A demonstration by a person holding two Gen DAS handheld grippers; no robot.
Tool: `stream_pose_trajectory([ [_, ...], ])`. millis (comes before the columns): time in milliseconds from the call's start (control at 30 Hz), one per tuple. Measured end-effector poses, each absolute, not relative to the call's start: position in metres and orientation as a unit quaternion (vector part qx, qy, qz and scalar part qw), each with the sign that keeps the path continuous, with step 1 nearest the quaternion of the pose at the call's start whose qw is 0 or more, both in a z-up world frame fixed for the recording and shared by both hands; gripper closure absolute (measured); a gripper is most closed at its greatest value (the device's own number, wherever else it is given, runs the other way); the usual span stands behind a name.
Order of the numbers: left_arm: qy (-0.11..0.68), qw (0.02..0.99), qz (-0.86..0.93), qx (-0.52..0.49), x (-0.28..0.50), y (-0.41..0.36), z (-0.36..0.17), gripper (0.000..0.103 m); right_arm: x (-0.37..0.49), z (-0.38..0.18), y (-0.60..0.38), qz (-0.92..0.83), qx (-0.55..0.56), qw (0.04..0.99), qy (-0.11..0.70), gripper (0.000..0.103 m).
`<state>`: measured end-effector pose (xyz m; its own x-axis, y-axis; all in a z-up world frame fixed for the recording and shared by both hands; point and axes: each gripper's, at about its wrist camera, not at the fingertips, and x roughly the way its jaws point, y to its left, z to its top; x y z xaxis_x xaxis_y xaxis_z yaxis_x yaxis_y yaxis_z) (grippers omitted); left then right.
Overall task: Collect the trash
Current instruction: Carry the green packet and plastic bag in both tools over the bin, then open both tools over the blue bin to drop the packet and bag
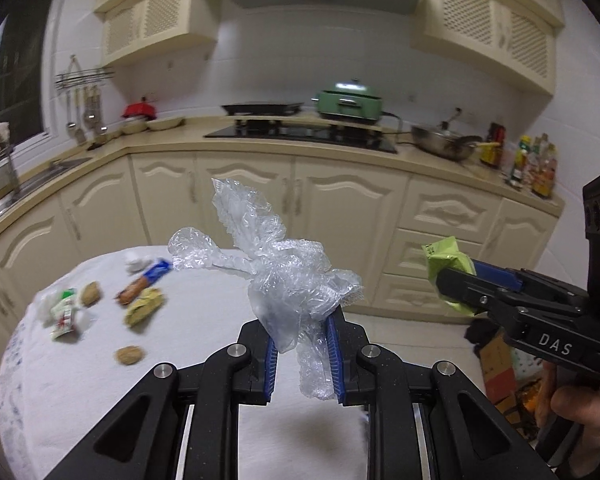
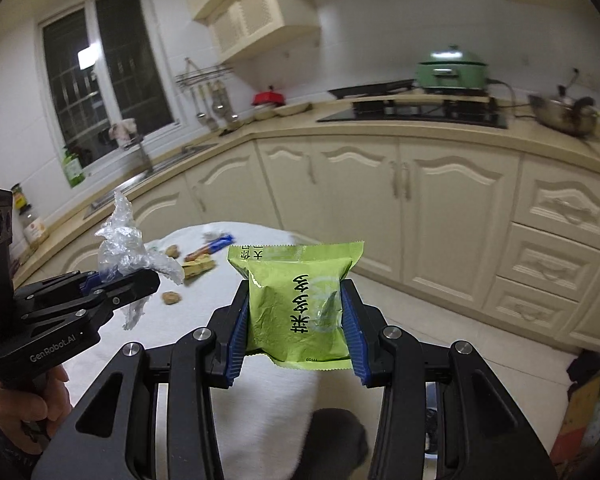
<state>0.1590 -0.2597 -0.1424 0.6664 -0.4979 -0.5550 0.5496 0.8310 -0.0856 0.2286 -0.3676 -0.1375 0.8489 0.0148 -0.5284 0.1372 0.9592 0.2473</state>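
My left gripper (image 1: pixel 300 350) is shut on a crumpled clear plastic bag (image 1: pixel 278 264), held above the round white table (image 1: pixel 204 380). It also shows in the right wrist view (image 2: pixel 112 280) with the bag (image 2: pixel 128 246). My right gripper (image 2: pixel 296 332) is shut on a green snack packet (image 2: pixel 300 300), held beyond the table's right edge; it shows at right in the left wrist view (image 1: pixel 456 276) with the packet (image 1: pixel 446 258). On the table lie a blue-and-orange wrapper (image 1: pixel 144 282), a yellow-green wrapper (image 1: pixel 144 306), a green-white wrapper (image 1: pixel 64 314), walnuts (image 1: pixel 129 355) and a white wad (image 1: pixel 136 262).
Cream kitchen cabinets (image 1: pixel 340 204) and a counter with a hob (image 1: pixel 300 134), green pot (image 1: pixel 348 102), wok (image 1: pixel 444 142) and bottles (image 1: pixel 536 164) stand behind. A sink (image 1: pixel 28 180) is at left. Boxes and clutter (image 1: pixel 504 372) sit on the floor at right.
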Motion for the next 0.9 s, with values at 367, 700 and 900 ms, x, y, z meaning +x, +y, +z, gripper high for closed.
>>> stream_pose_trajectory([
  [367, 0.362, 0.842, -0.39, 0.088, 0.181, -0.424, -0.228, 0.085, 0.175, -0.214, -0.496, -0.164, 0.22, 0.906, 0.323, 0.06],
  [700, 0.478, 0.773, -0.396, 0.132, 0.232, -0.497, -0.335, 0.083, 0.187, -0.342, -0.577, -0.185, 0.305, 0.845, 0.398, 0.06],
  [900, 0.525, 0.75, -0.376, 0.142, 0.277, -0.533, -0.379, 0.071, 0.196, -0.392, -0.612, -0.194, 0.347, 0.818, 0.416, 0.056],
])
